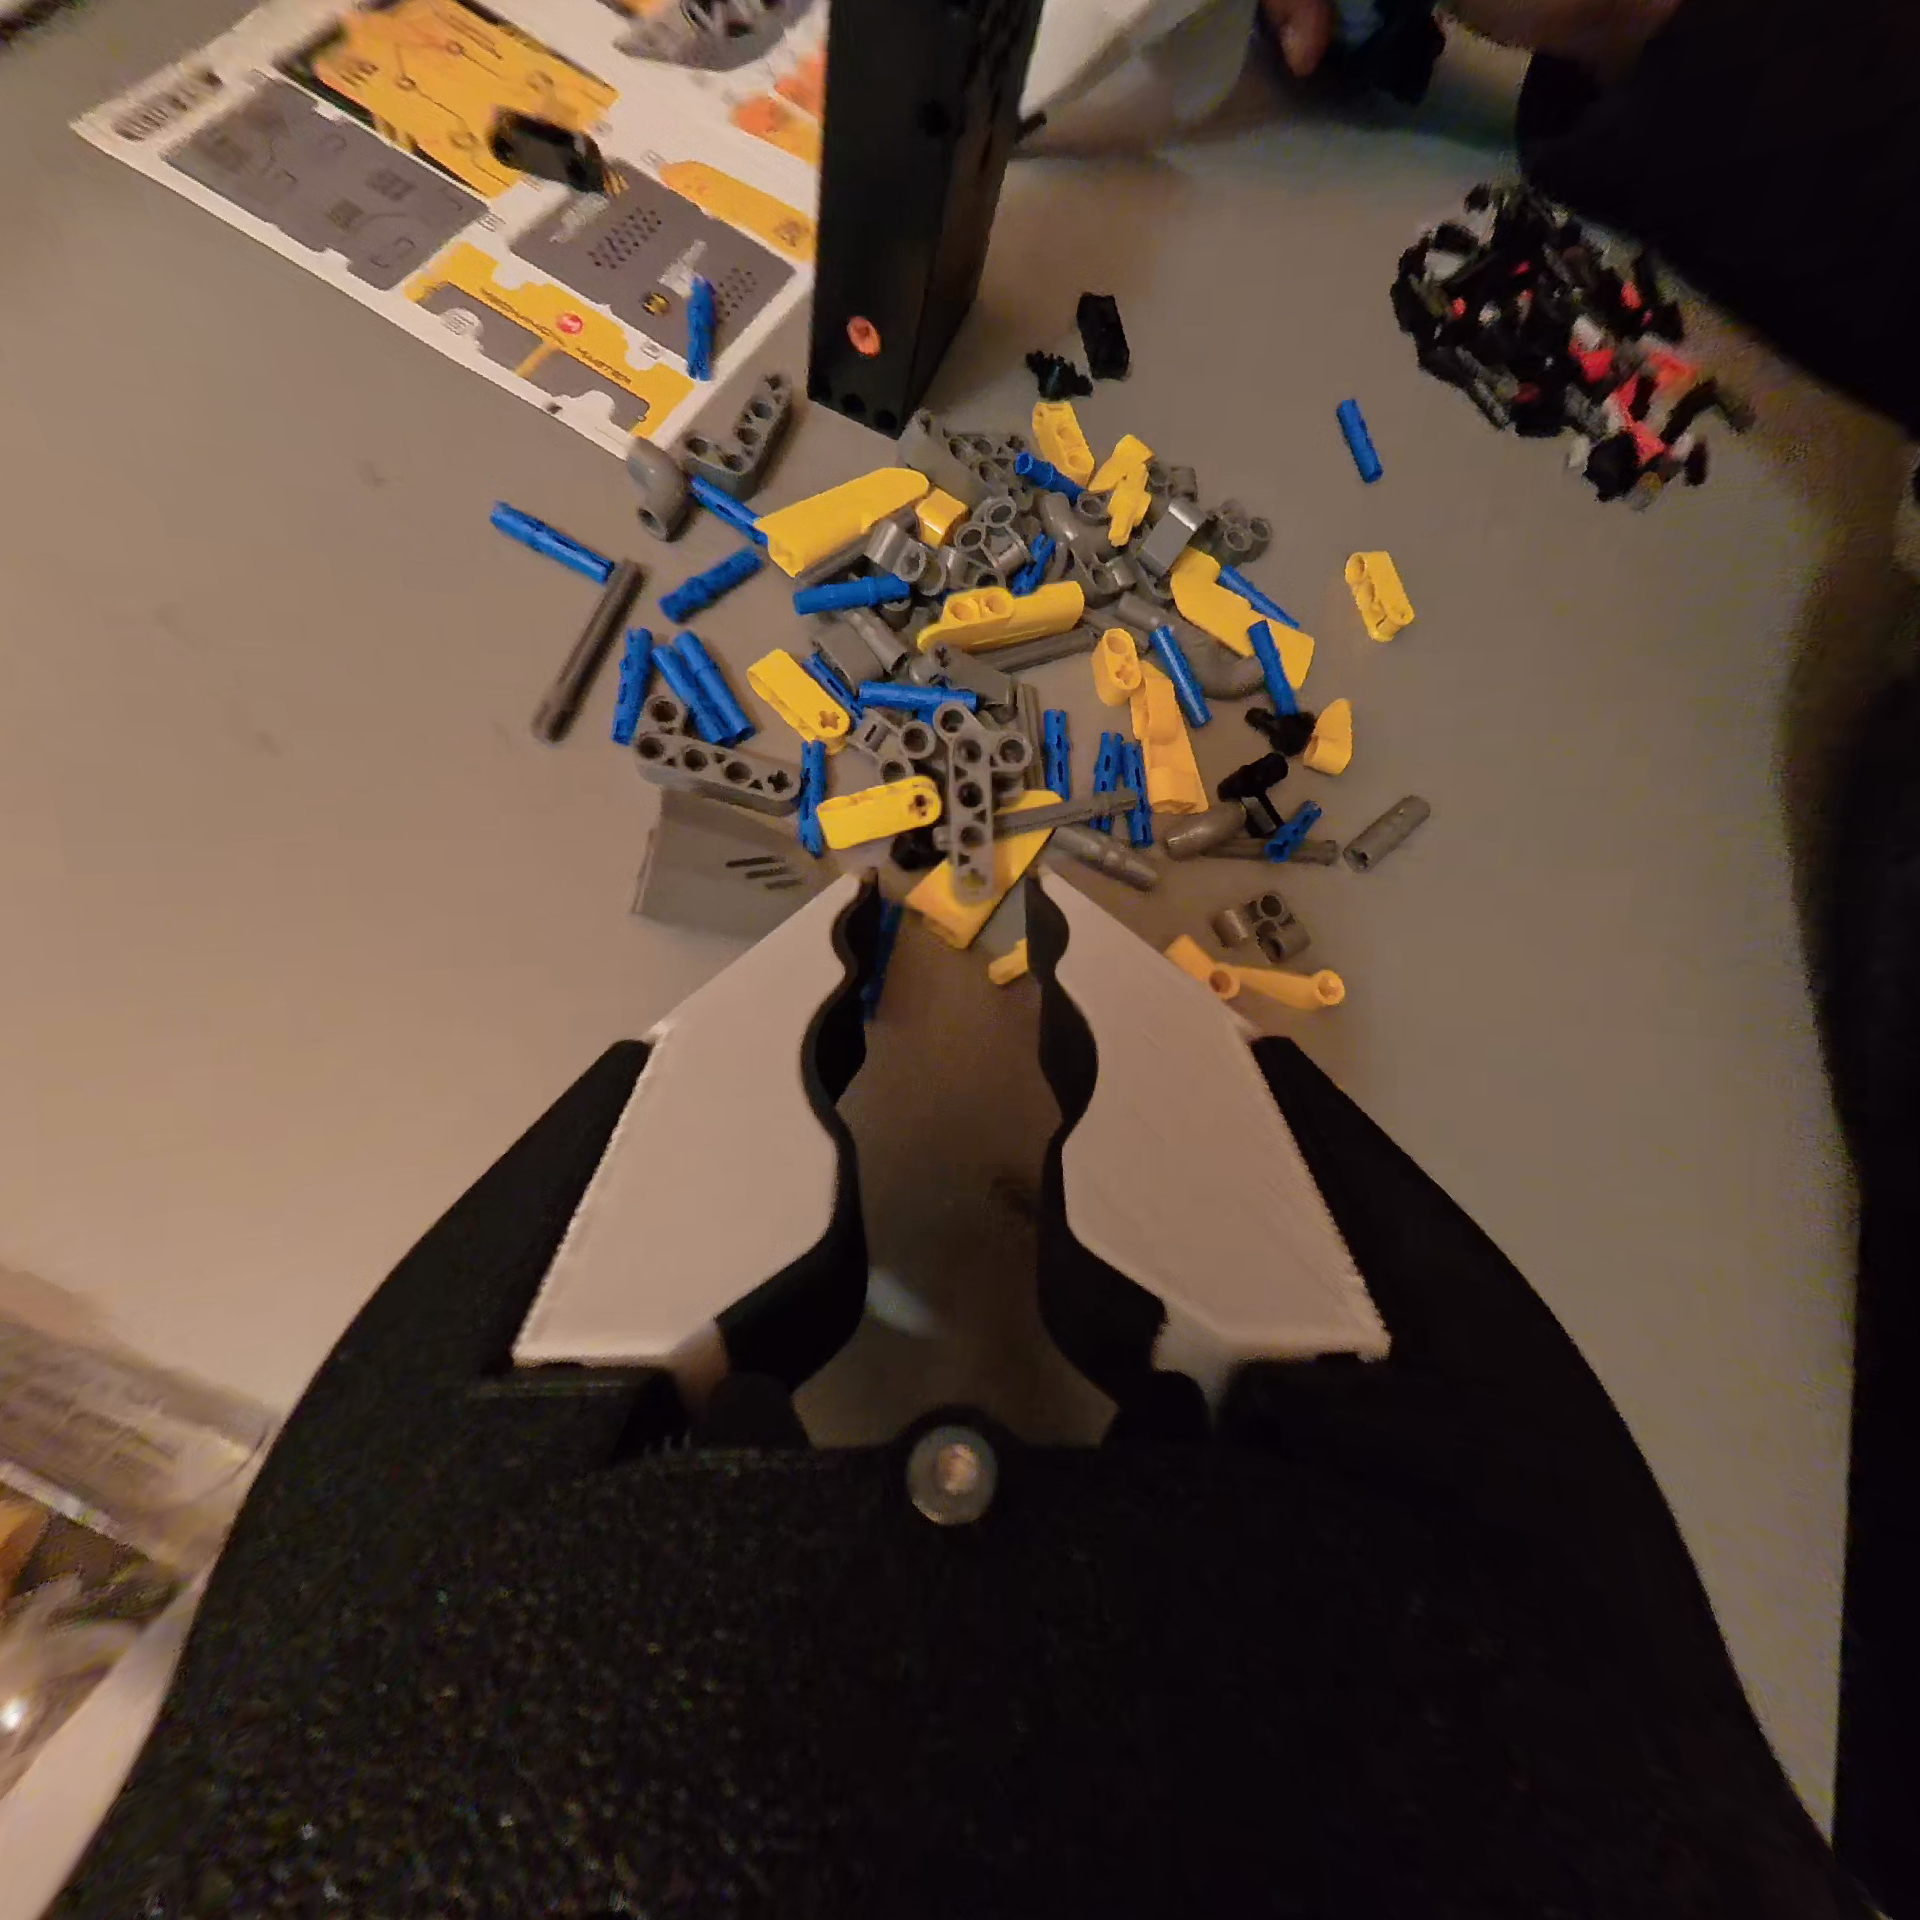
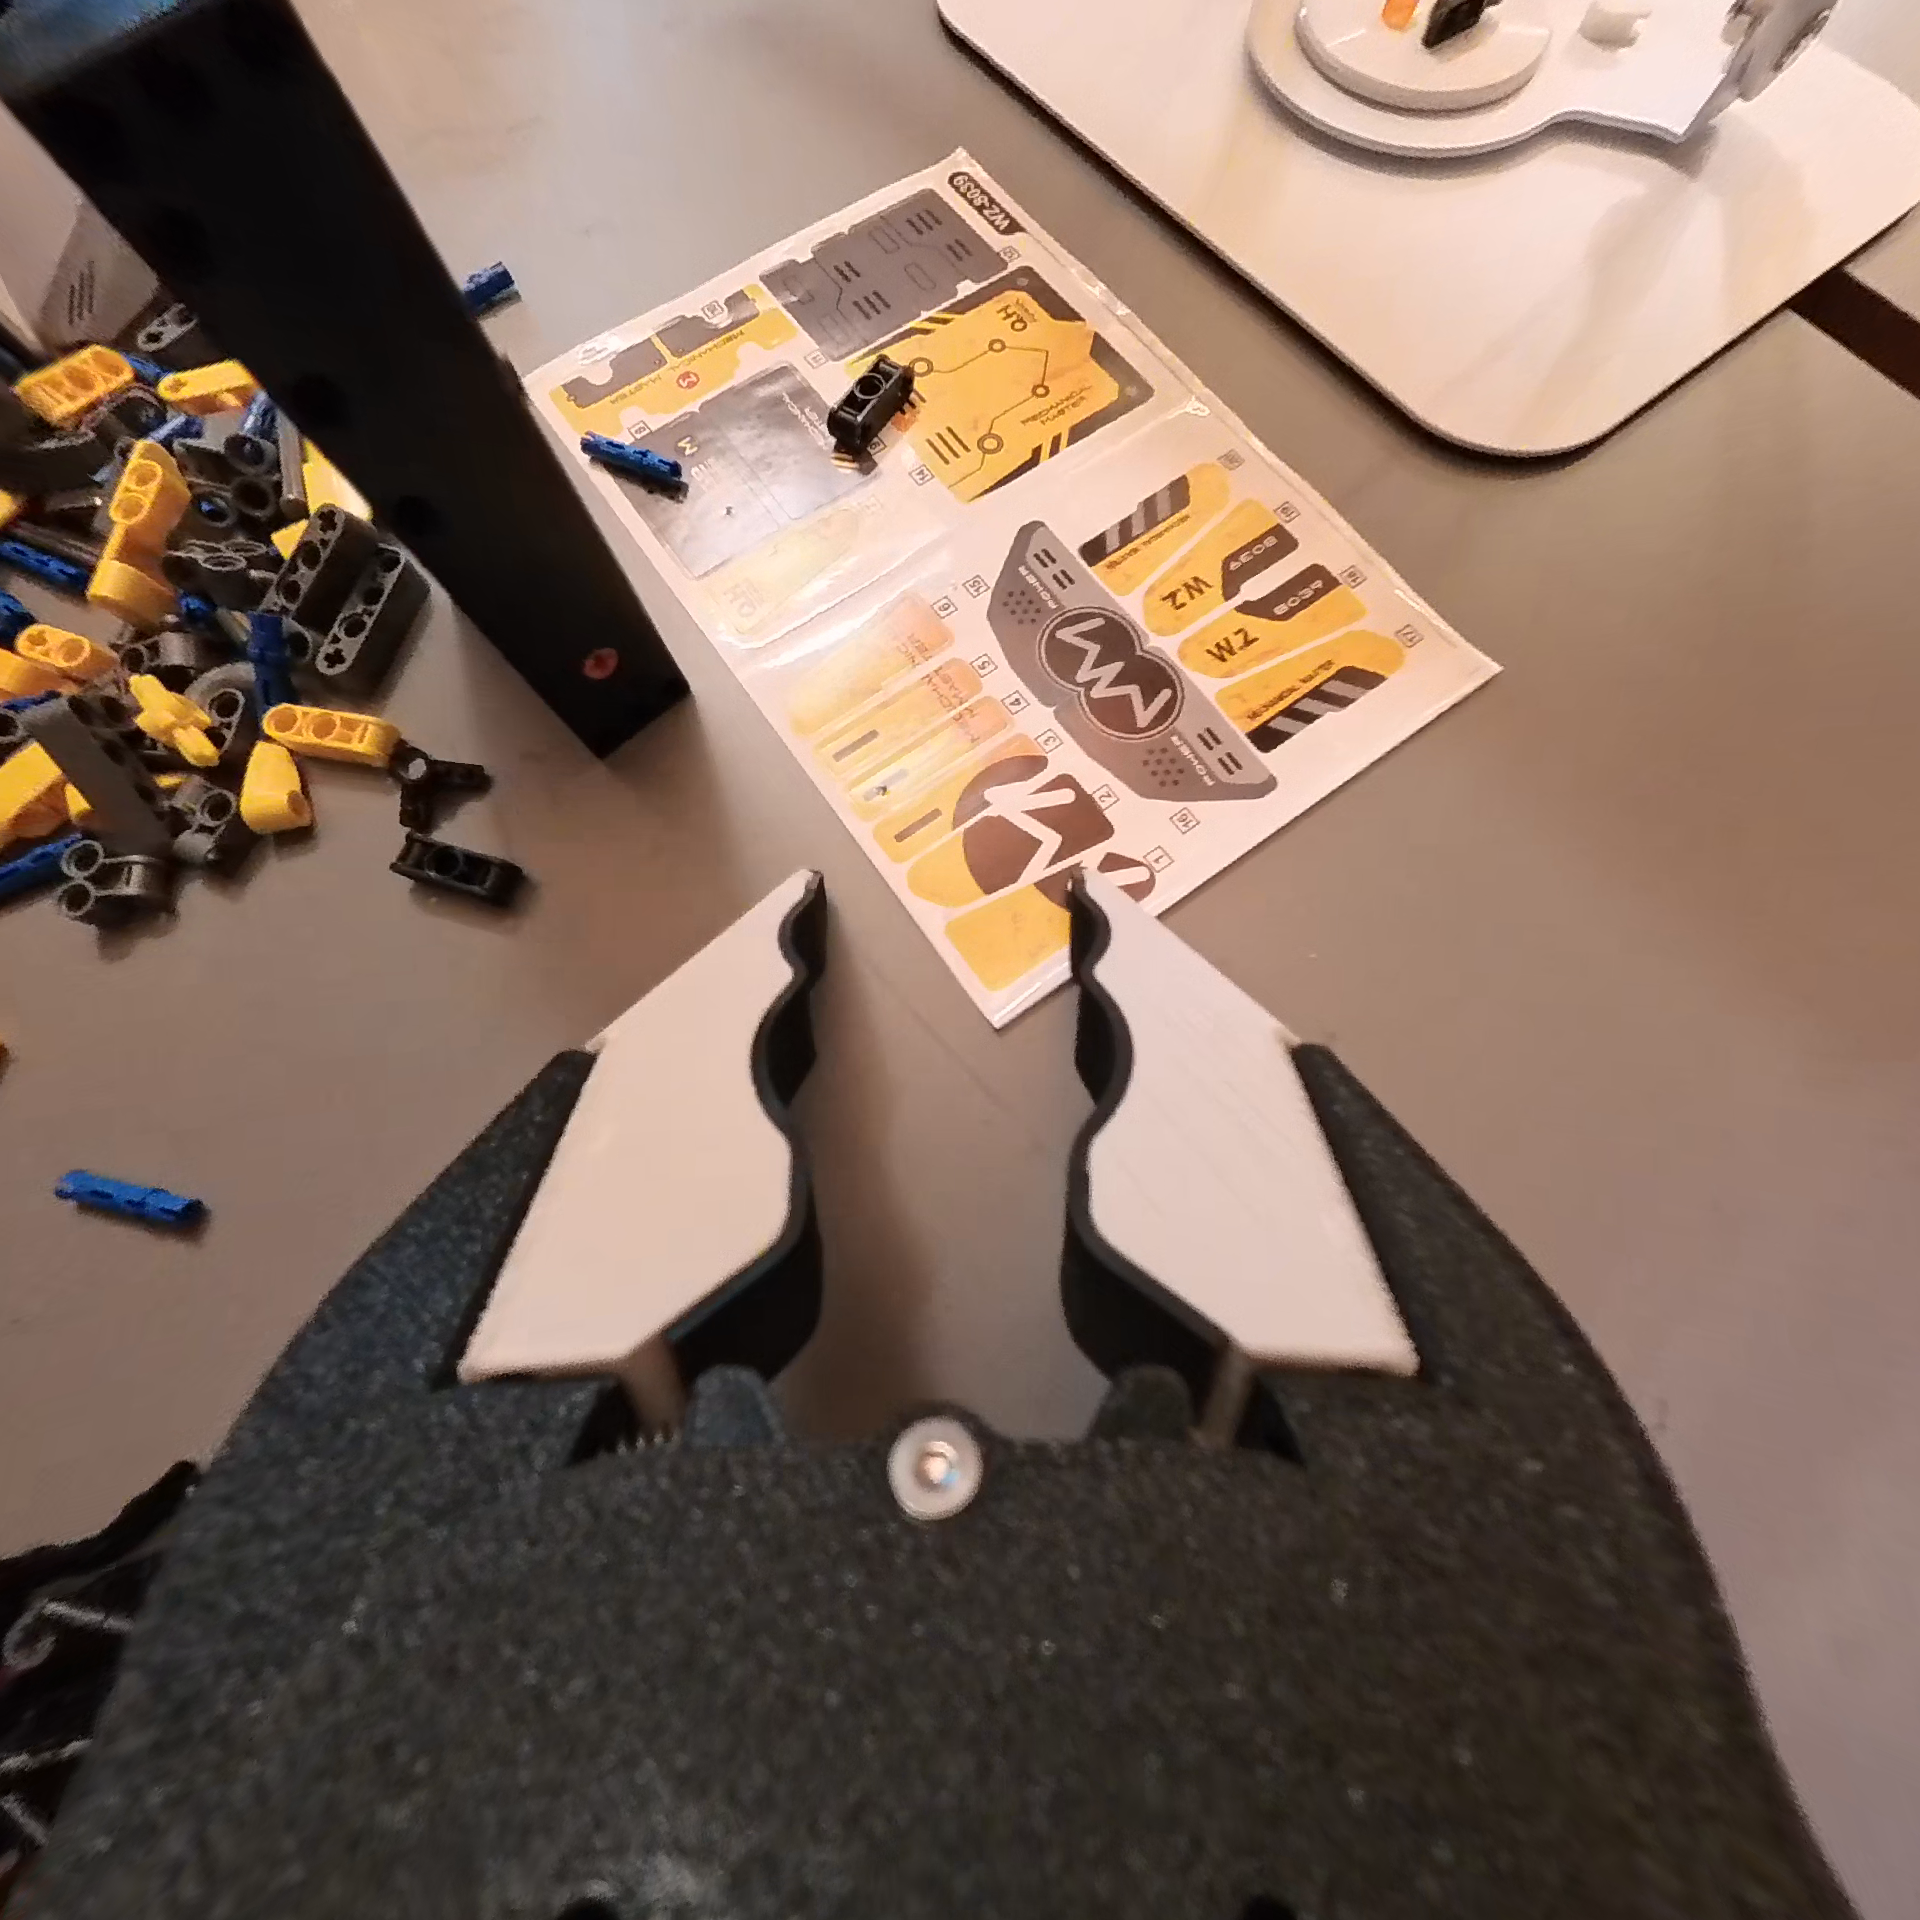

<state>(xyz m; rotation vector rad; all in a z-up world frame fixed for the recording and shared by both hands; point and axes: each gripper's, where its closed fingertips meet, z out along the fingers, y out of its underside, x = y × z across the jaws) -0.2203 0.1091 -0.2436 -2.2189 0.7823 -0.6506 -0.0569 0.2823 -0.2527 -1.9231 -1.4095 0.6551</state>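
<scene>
Left gripper (image 1: 951, 894) hangs over the near edge of a heap of small building pieces (image 1: 997, 644), blue, yellow and grey, on a grey table (image 1: 260, 935); jaws parted, nothing between them, tips just above a yellow panel piece (image 1: 961, 899) and a grey holed beam (image 1: 971, 800). A flat grey plate (image 1: 717, 862) lies just left of the tips. Black upright post (image 1: 914, 208) stands beyond the heap; a sticker sheet (image 1: 447, 229) lies to its left, with a black brick (image 1: 551, 154) and a blue pin (image 1: 700, 327) on it. Dark cluster of black and red pieces (image 1: 1548, 353) at far right, blurred, possibly a partial assembly. Right gripper (image 2: 945, 899) is spread wide and empty, over the sticker sheet's (image 2: 987, 582) near corner. White base (image 2: 1455, 260) sits beyond the sheet.
</scene>
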